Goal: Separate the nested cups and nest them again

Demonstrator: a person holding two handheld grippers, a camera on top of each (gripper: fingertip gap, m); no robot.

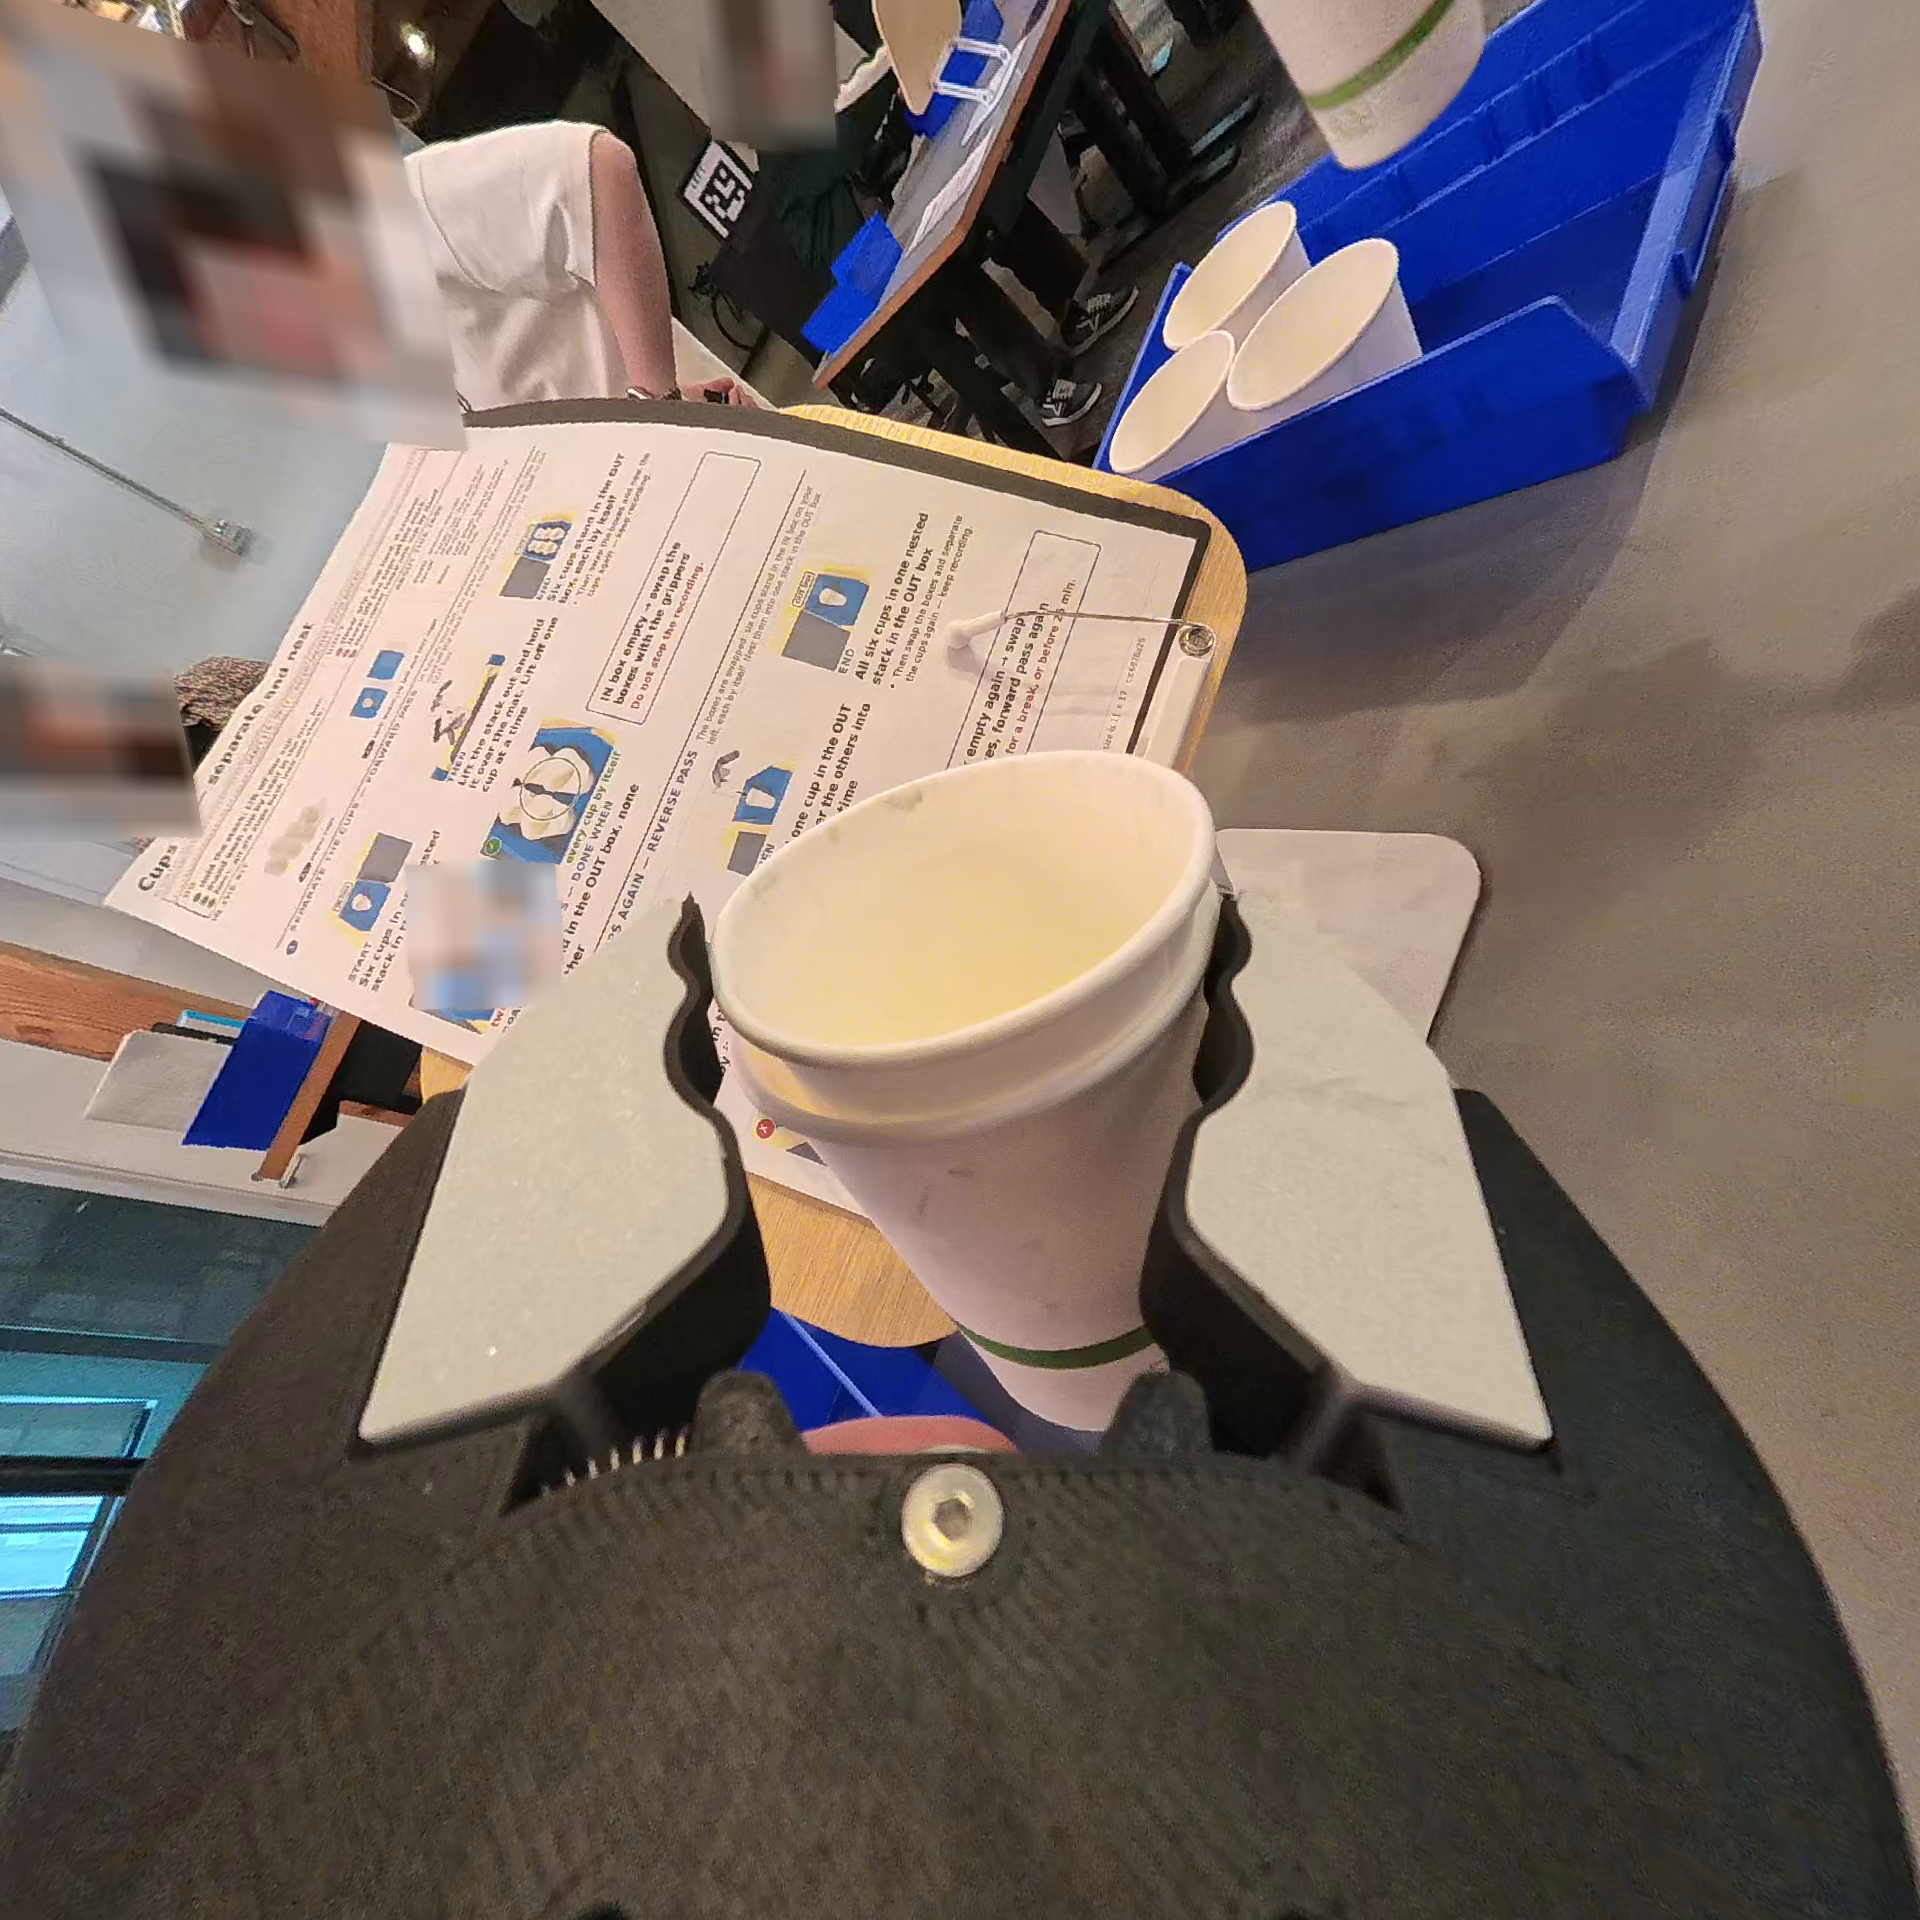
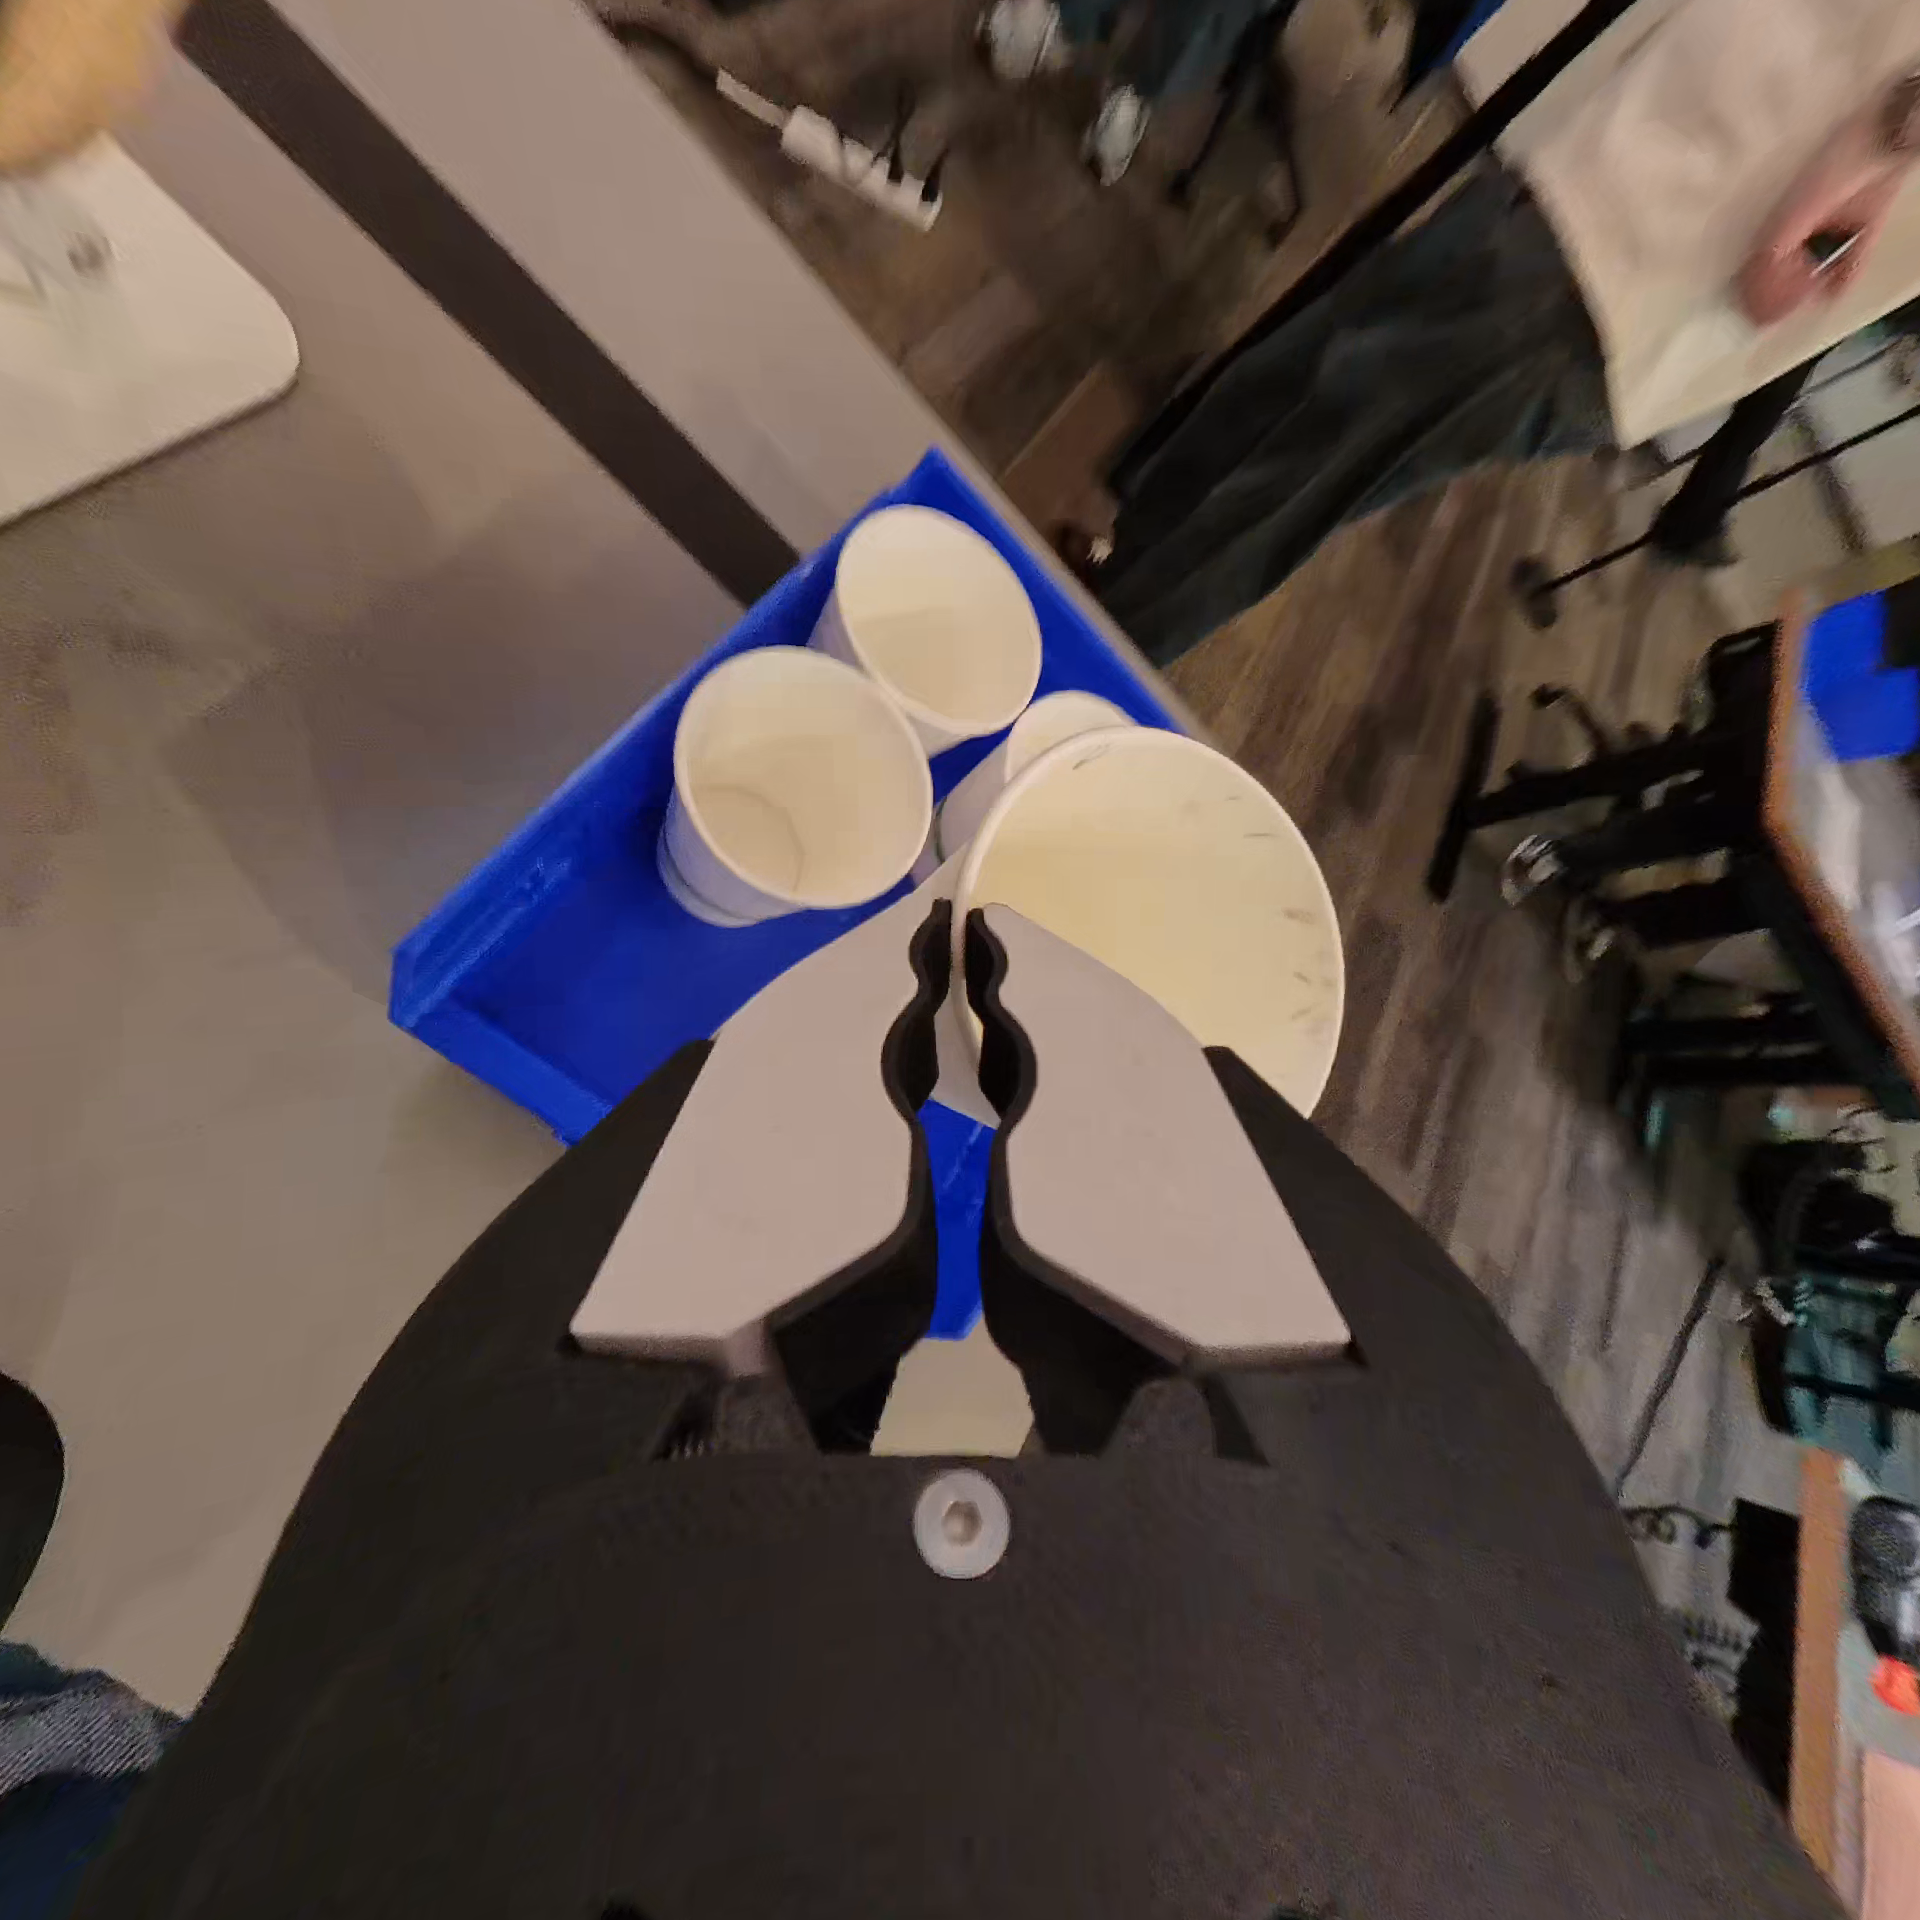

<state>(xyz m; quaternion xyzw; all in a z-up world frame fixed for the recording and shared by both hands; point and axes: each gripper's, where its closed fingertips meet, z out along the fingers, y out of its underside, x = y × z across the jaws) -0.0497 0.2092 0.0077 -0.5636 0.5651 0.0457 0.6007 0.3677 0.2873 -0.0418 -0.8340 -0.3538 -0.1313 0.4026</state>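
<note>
Carrying one paper cup [image 2: 1153, 914] by its wall toward the blue bin [image 2: 499, 966].

Left view: my left gripper [image 1: 961, 977] clamps the nested stack [image 1: 977, 1039], two rims showing; hold steady. Right view: my right gripper [image 2: 958, 935] pinches the single cup's wall; lower it upright into bare bin floor beside three standing cups [image 2: 800, 779].

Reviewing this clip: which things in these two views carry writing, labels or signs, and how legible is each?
Printed instruction sheet on the wooden clipboard: headings legible, fine print too small. Wording not copied here.
Black-and-white square marker in the background: a pattern, no words.
Paper cups and blue bin: no writing visible.
Right wrist view: nothing readable.
</note>
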